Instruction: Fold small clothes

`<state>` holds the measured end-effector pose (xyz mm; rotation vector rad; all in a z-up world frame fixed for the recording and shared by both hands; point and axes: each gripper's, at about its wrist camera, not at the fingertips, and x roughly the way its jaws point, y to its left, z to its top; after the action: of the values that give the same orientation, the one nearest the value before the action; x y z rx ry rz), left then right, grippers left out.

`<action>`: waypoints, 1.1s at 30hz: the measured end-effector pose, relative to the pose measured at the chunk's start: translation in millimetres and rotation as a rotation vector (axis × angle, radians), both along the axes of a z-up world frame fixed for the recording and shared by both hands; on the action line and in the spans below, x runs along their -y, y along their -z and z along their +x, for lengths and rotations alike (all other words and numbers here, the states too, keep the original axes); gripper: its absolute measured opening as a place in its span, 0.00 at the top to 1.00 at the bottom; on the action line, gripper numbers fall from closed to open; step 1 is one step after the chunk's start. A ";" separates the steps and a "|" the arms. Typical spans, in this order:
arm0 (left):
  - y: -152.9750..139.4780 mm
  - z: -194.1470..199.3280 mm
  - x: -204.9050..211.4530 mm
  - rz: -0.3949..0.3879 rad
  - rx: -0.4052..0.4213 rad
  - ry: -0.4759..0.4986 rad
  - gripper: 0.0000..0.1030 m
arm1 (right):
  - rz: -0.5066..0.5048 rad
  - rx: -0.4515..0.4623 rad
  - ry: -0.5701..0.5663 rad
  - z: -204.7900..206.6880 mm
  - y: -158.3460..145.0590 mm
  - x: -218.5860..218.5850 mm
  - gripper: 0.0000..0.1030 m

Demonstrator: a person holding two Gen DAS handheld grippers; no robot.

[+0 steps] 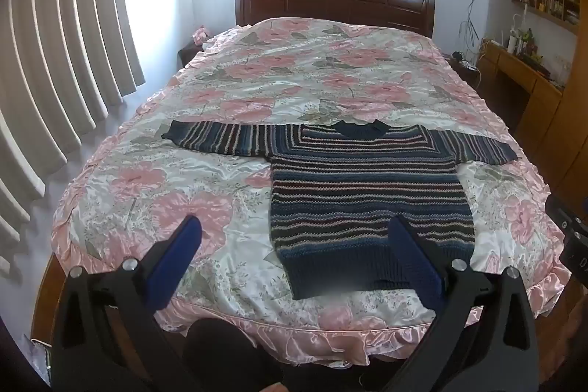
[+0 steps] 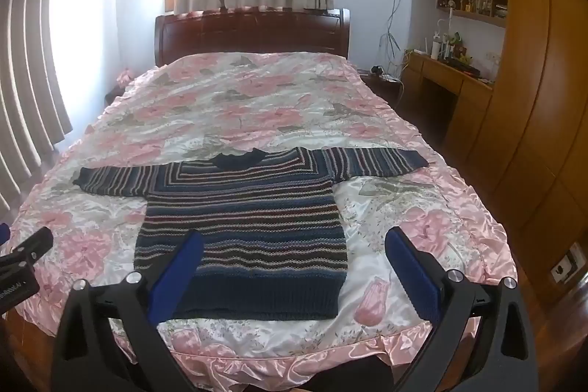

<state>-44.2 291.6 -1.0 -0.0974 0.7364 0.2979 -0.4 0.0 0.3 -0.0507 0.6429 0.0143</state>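
While both grippers hover with jaws apart, a striped knit sweater (image 1: 364,193) lies flat on the floral bedspread (image 1: 205,179).
Left gripper (image 1: 294,230) and right gripper (image 2: 294,237) grip nothing; sleeves spread sideways.

My left claw (image 1: 294,245) has black, angular plastic arms with cut-out slots, each finger faced with a deep blue pad (image 1: 176,259). Round silver screws (image 1: 129,263) sit at the pivots. My right claw (image 2: 294,248) looks the same: black frame, blue pads (image 2: 413,274), silver screws (image 2: 455,275).
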 end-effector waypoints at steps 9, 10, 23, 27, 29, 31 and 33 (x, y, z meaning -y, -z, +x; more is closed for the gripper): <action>0.9 0.4 -0.9 0.000 -0.001 0.000 0.03 | 0.011 -0.011 0.002 -1.5 -2.8 4.1 0.03; 1.0 0.5 -1.1 0.000 -0.002 0.000 0.03 | 0.012 -0.013 0.002 -1.5 -3.4 5.0 0.03; 2.1 0.8 -2.1 -0.001 -0.004 0.001 0.03 | -0.008 -0.006 -0.002 -1.0 1.8 3.7 0.03; 1.3 1.2 -1.1 -0.002 -0.004 0.000 0.03 | -0.016 -0.003 0.001 -0.9 2.4 1.0 0.03; 0.2 1.6 -0.3 -0.003 -0.005 0.001 0.03 | -0.016 -0.002 0.002 -0.9 2.0 0.1 0.03; -0.9 1.8 0.7 -0.002 -0.006 0.002 0.03 | -0.018 -0.002 0.002 -0.9 1.7 0.1 0.03; -2.1 2.1 1.4 -0.002 -0.005 0.001 0.03 | -0.018 -0.003 0.002 -0.8 1.6 0.7 0.03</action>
<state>-42.1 290.2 1.1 -0.0983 0.7412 0.2968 -1.1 -0.7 -1.4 -0.0673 0.6458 0.0070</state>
